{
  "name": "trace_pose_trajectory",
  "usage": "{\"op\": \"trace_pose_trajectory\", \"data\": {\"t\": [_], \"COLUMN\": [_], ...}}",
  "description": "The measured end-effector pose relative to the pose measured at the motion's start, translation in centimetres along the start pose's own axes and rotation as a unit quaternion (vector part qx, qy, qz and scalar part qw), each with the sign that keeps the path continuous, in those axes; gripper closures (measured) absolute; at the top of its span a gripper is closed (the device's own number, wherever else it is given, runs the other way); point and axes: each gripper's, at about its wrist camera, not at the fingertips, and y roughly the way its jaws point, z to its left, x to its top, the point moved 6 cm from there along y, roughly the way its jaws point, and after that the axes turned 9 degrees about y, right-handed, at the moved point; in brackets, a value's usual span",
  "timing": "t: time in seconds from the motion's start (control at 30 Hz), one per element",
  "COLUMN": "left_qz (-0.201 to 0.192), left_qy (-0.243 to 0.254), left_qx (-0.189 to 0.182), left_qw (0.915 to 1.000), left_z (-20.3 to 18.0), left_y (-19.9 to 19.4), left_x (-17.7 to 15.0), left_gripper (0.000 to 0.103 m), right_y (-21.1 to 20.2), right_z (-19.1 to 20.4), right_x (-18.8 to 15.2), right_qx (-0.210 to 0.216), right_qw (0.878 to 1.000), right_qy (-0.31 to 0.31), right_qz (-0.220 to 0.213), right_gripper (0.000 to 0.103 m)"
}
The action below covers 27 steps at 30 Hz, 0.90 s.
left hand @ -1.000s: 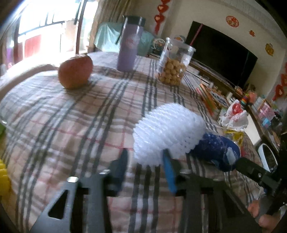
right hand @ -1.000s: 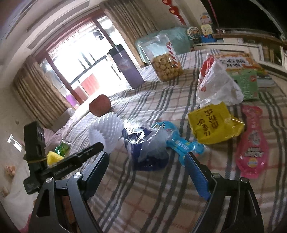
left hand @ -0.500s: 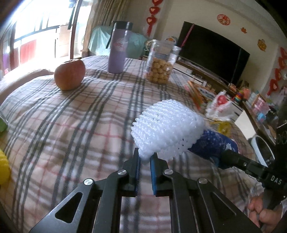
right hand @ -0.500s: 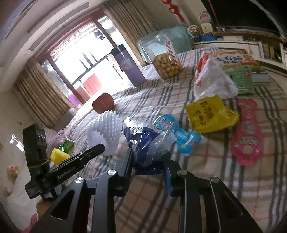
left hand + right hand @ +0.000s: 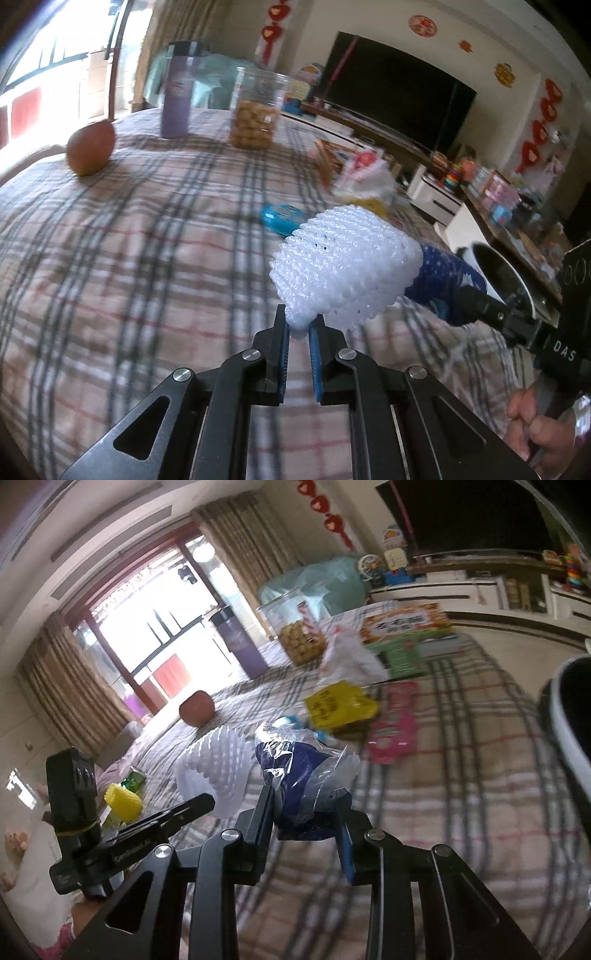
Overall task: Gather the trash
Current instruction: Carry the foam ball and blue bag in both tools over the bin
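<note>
My left gripper (image 5: 298, 325) is shut on the edge of a white foam fruit net (image 5: 343, 266) and holds it above the plaid table (image 5: 147, 240). My right gripper (image 5: 306, 805) is shut on a crumpled blue and clear plastic wrapper (image 5: 303, 771), also lifted. The wrapper shows in the left wrist view (image 5: 443, 284) right behind the net. The net shows in the right wrist view (image 5: 218, 771) to the left of the wrapper. A white-rimmed black bin (image 5: 569, 734) sits at the right edge, and shows in the left wrist view (image 5: 498, 273).
On the table lie a blue wrapper (image 5: 282, 218), a yellow packet (image 5: 340, 705), a pink packet (image 5: 391, 731) and a white plastic bag (image 5: 351, 661). An apple (image 5: 90, 147), a purple bottle (image 5: 179, 92) and a snack jar (image 5: 255, 110) stand at the far side.
Both grippers have lifted their items off the table and swung right toward the bin. The blue wrapper that lay under the plastic wrapper is now uncovered.
</note>
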Motion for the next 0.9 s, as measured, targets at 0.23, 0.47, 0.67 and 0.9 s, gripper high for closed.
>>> {"op": "trace_pose_trajectory", "data": {"t": [0.23,0.47,0.67,0.9], "left_qz": [0.012,0.021,0.026,0.031], "left_qy": [0.021,0.054,0.076,0.1], "left_qx": [-0.034,-0.057,-0.072,-0.082], "left_qw": [0.9991,0.9967,0.9942,0.9911], "left_z": [-3.8,-7.8,-10.5,-13.5], "left_y": [0.9,2.3,3.6,4.9], "left_x": [0.0,0.4,1.1,1.9], "left_gripper": [0.095,0.095,0.095,0.095], "right_y": [-3.8,-7.4,-10.0,-12.6], "right_z": [-2.9,-6.4,-8.8,-10.9], "right_x": [0.3,0.7,1.1,1.8], "right_qx": [-0.021,-0.045,-0.061,-0.084], "right_qw": [0.999,0.996,0.992,0.987], "right_qy": [0.02,0.05,0.07,0.08], "right_qz": [-0.029,-0.063,-0.089,-0.115], "right_gripper": [0.072,0.072,0.072,0.072]}}
